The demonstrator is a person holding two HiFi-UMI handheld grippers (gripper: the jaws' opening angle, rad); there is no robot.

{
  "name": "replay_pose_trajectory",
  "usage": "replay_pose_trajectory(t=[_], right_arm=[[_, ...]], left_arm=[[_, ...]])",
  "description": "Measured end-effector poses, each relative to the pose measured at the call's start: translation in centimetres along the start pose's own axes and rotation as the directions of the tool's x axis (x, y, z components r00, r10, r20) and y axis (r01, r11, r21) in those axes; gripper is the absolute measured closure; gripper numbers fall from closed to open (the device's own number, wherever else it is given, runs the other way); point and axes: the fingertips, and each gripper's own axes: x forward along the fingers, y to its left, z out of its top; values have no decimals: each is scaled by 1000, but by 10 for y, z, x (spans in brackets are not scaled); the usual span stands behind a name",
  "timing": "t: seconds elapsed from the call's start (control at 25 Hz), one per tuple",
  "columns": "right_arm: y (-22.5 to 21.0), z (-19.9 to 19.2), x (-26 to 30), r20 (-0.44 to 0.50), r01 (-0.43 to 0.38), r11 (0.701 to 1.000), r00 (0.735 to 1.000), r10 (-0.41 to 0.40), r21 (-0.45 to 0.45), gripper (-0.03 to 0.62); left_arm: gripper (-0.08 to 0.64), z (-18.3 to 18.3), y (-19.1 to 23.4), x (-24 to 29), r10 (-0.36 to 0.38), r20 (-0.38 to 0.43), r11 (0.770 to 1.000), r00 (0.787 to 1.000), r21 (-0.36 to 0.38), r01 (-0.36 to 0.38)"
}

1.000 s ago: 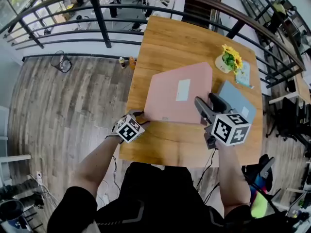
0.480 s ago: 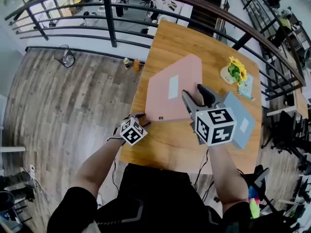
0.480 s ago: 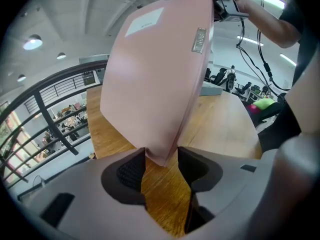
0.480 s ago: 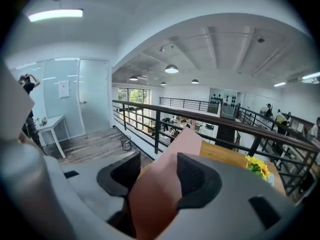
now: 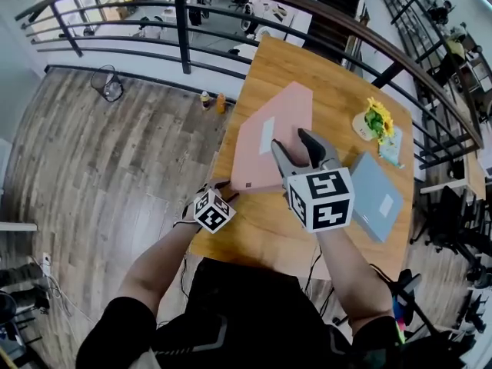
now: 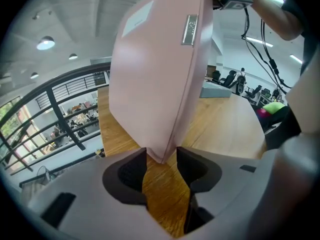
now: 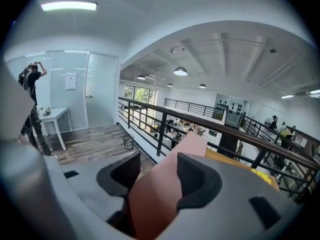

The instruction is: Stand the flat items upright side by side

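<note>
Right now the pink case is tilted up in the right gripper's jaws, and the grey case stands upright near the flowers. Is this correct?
No: the head view shows the grey case lying flat on the table near the flowers, not upright. The pink case is tilted up in the jaws of the right gripper.

The wooden surface I work over runs from the lower middle of the head view to its upper right. A grey flat item lies flat on it at the right. Above that, by the right edge, stand a pot of sunflowers and a pale blue thing just beside it. The pink flat item is tipped up at centre, its low edge at the wood.
</note>
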Motion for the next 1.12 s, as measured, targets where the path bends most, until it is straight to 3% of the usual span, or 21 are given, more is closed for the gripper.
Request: replay_pose_trajectory(t=[0.2,0.4,0.6,0.76,0.96,1.12], right_arm=[[19,12,11,21,-18,999,1000,19,-42,356],[21,16,15,21,-25,999,999,25,-31,354],[23,20,18,25,-18,1000,1000,19,-26,354],[26,23,22,36,-9,999,999,10,-32,354],[30,26,24,52,1,999,999,1,-32,353],[32,27,24,57,5,1000,998,-5,-14,354]], left_arm=[[353,-13,5,-6,21,-15,998,1000,-50,-22],[326,12,2,-32,72,108,997,992,-21,-70],[249,64,0,-63,212,264,977,941,-22,-214],[230,95,-20,-73,253,344,964,904,-4,-268],[225,119,-14,-83,386,374,917,844,-55,-395],[222,126,-15,-82,422,358,899,833,-46,-435]])
